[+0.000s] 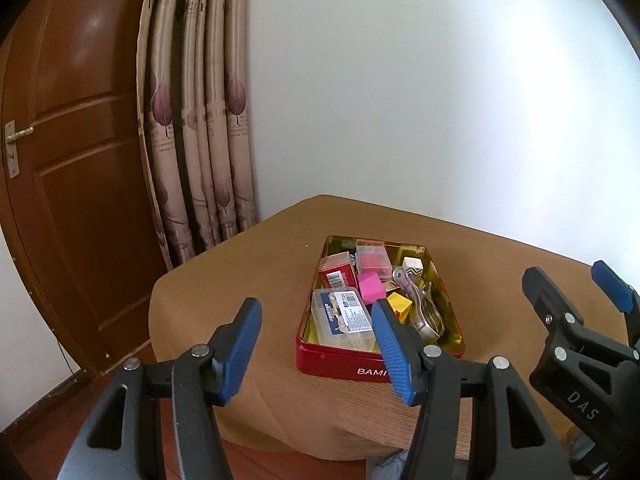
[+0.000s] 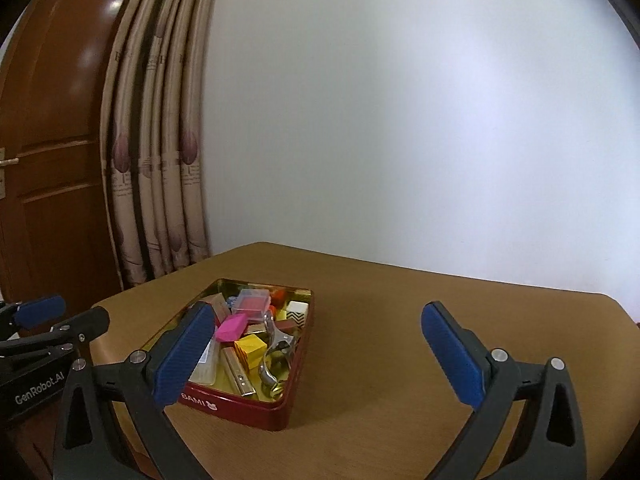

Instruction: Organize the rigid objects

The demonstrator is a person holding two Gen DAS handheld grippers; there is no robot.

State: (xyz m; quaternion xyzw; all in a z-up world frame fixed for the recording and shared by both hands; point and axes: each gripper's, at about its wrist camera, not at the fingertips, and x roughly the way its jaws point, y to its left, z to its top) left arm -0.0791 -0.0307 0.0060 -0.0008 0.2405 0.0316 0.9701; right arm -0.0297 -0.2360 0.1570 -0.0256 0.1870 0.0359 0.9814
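**Brown worktop, red tin filled with small things**

Brown worktop (image 2: 400, 320) carries a red tin (image 2: 240, 404) toward its left side. Inside lie a clear plastic case (image 1: 342, 316), a pink block (image 1: 370, 286), a yellow cube (image 2: 250, 348) and a metal clip (image 1: 428, 320). Left tool (image 1: 316, 348) and right tool (image 2: 320, 356) hover near the tin, fingers apart, holding nothing.
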